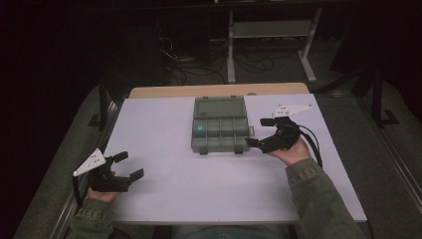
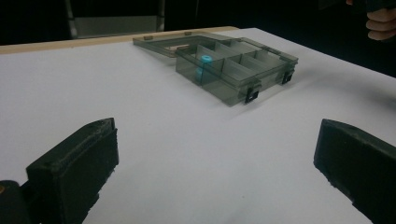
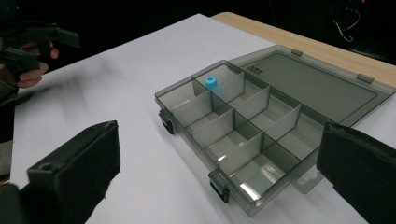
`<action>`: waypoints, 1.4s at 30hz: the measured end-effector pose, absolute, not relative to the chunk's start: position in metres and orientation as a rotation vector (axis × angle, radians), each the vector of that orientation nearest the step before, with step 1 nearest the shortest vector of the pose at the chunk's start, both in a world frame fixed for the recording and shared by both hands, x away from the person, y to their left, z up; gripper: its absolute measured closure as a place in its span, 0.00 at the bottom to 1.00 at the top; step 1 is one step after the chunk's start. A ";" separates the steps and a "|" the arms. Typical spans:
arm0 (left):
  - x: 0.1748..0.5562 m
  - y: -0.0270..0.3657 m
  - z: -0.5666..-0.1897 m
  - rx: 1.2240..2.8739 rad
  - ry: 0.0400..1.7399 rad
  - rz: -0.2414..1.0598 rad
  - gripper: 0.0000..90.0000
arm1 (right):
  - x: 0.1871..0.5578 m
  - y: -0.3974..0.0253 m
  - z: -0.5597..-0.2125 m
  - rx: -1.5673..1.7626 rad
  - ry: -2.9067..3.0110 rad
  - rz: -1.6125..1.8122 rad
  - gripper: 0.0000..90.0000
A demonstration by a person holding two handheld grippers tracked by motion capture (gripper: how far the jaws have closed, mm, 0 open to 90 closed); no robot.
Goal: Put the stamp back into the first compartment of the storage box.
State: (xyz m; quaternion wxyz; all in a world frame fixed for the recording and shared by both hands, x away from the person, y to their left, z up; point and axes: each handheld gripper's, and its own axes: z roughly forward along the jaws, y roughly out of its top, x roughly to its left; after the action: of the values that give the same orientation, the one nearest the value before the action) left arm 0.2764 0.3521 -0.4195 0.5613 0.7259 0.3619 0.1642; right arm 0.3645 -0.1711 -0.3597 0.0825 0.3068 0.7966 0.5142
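Right now my right hand-held gripper [image 1: 256, 133] sits just beside the right end of the organizer box [image 1: 220, 132], jaws spread wide and holding nothing, one jaw near the box's front corner; the box is the landmark for everything else; it lies on the white surface [image 1: 164, 189] with its long axis running left to right across my view, and its lid [image 1: 220, 106] folded flat behind it, away from me; a small blue cap [image 1: 200, 129] stands in a compartment at the box's left end, so it lies at the far end of the box from my right hand-held gripper; my left hand-held gripper [image 1: 131, 166] waits well apart from the box, in front of it and off to its left, jaws also wide and empty; I judge the right hand nearer the box, though the cap's compartment faces the left one.
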 end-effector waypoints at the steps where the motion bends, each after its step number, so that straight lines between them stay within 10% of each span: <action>1: 0.276 0.353 -0.419 1.715 0.853 0.388 0.00 | 0.363 -0.172 -0.360 0.924 2.376 1.538 0.00; 42: 0.277 0.352 -0.420 1.707 0.853 0.380 0.00 | 0.313 -0.221 -0.391 1.012 2.223 1.619 0.00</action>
State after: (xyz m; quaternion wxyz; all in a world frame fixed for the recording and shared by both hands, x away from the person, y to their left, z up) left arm 0.2767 0.3517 -0.4201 0.5630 0.7251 0.3623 0.1613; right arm 0.3132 -0.2214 -0.3911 0.1056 0.3435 0.7543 0.5495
